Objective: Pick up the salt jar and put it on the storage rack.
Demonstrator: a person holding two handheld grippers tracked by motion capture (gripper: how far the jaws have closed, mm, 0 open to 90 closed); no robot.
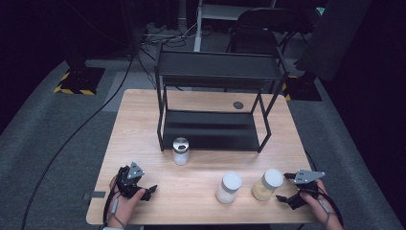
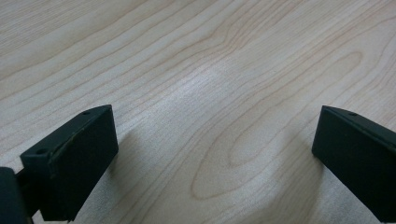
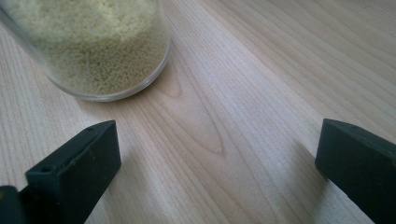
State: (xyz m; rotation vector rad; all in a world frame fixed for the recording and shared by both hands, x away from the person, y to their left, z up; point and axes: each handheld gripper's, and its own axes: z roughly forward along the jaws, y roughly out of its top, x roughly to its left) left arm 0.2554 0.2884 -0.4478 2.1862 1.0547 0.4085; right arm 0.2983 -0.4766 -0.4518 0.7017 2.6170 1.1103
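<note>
Three jars stand on the wooden table (image 1: pixel 143 143). A shaker jar with a silver lid (image 1: pixel 181 151) stands just in front of the black rack. A white-lidded jar with pale contents (image 1: pixel 229 187) and a white-lidded jar of yellow grains (image 1: pixel 267 184) stand near the front edge. My left gripper (image 1: pixel 149 190) rests open at the front left, over bare wood (image 2: pixel 210 116) with nothing between its jaws. My right gripper (image 1: pixel 284 188) is open at the front right, just right of the yellow-grain jar (image 3: pixel 98 46), which stands ahead of its left jaw, apart from it.
A black two-shelf metal rack (image 1: pixel 215 129) stands at the back middle of the table, both shelves bare. A small dark disc (image 1: pixel 238 105) lies on the wood behind it. Beyond the table are a chair (image 1: pixel 258 33), cables and grey carpet.
</note>
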